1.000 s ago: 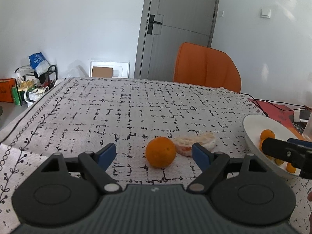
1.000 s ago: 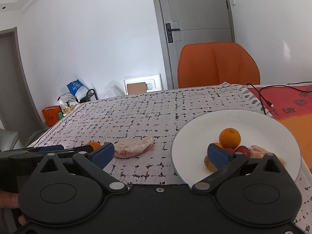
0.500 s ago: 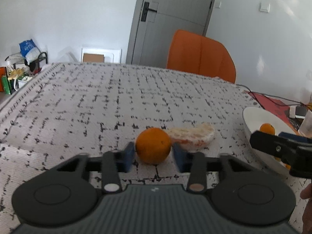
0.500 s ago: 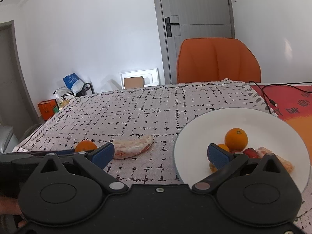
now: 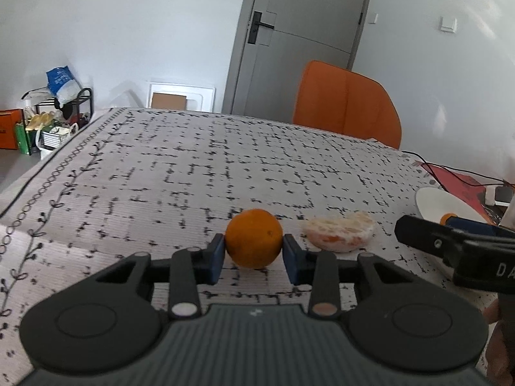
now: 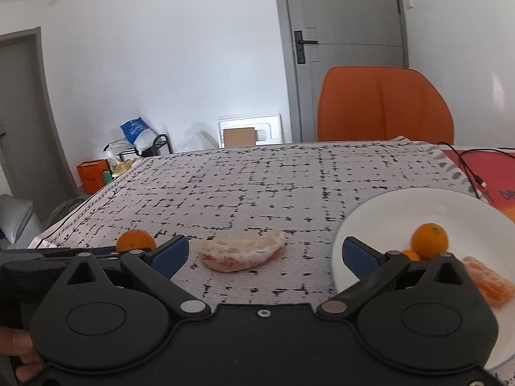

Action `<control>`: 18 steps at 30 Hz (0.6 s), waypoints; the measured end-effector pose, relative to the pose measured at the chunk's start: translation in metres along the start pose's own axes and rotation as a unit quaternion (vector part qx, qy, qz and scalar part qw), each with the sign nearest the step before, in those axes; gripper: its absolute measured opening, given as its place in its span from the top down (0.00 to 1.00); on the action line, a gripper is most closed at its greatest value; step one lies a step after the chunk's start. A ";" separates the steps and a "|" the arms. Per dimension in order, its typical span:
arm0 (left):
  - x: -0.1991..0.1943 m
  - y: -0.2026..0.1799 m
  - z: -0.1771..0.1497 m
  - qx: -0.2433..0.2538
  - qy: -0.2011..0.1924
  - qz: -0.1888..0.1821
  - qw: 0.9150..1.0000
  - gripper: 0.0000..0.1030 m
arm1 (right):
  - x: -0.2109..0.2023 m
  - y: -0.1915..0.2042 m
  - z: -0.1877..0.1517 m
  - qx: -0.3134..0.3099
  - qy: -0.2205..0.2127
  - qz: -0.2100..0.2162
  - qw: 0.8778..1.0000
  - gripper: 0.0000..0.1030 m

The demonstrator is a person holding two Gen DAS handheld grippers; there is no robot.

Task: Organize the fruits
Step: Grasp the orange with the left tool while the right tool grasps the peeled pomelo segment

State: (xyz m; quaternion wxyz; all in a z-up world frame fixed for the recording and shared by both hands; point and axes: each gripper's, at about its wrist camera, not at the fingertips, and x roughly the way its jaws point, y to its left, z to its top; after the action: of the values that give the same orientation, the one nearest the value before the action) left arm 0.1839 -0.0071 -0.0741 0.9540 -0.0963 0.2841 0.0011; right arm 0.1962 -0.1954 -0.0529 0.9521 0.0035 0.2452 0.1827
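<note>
Left wrist view: left gripper (image 5: 253,254) is clenched on the round orange fruit (image 5: 253,238), blue pads touching it on both sides. Fruit sits low over the white tablecloth w/ black grid pattern (image 5: 199,173); can't tell if it's touching the cloth. Just right of it lies a peeled pale citrus piece (image 5: 339,231) on the cloth. Farther right, the white round plate (image 5: 441,201), partly hidden by the right gripper's black body. Orange chair (image 5: 346,107) at the table's far edge.

Right wrist view: right gripper (image 6: 264,255) is spread wide, grasping nothing. Peeled piece (image 6: 243,254) lies between its blue pads, slightly ahead. Plate (image 6: 386,215) at right holds a whole small orange (image 6: 429,241), a smaller one beside it & peeled segments (image 6: 486,281). Round orange fruit (image 6: 135,240) is at left, behind the left gripper's dark body.
</note>
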 end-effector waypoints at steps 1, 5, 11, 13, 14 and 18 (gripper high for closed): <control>-0.002 0.002 0.000 -0.001 -0.002 0.003 1.000 0.64 | 0.001 0.001 0.000 -0.001 0.000 0.004 1.000 0.00; -0.008 0.011 0.003 -0.008 -0.009 0.017 1.000 0.64 | 0.008 0.005 0.000 -0.005 0.005 0.015 1.000 0.02; -0.017 0.025 0.005 -0.018 -0.018 0.036 0.999 0.64 | 0.019 0.011 0.002 -0.018 0.014 0.029 0.999 0.04; -0.019 0.029 0.004 -0.020 -0.019 0.041 0.999 0.64 | 0.024 0.012 0.003 -0.022 0.017 0.032 0.999 0.05; -0.020 0.031 0.004 -0.021 -0.020 0.043 0.999 0.64 | 0.026 0.012 0.003 -0.025 0.020 0.034 0.999 0.05; -0.021 0.038 0.002 -0.029 -0.018 0.050 0.998 0.64 | 0.034 0.018 0.002 -0.043 0.031 0.031 0.998 0.05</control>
State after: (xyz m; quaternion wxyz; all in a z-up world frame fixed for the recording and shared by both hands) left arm 0.1647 0.0317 -0.0681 0.9545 -0.1094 0.2709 0.0589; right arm 0.2188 -0.1666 -0.0649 0.9373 -0.0353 0.2658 0.2226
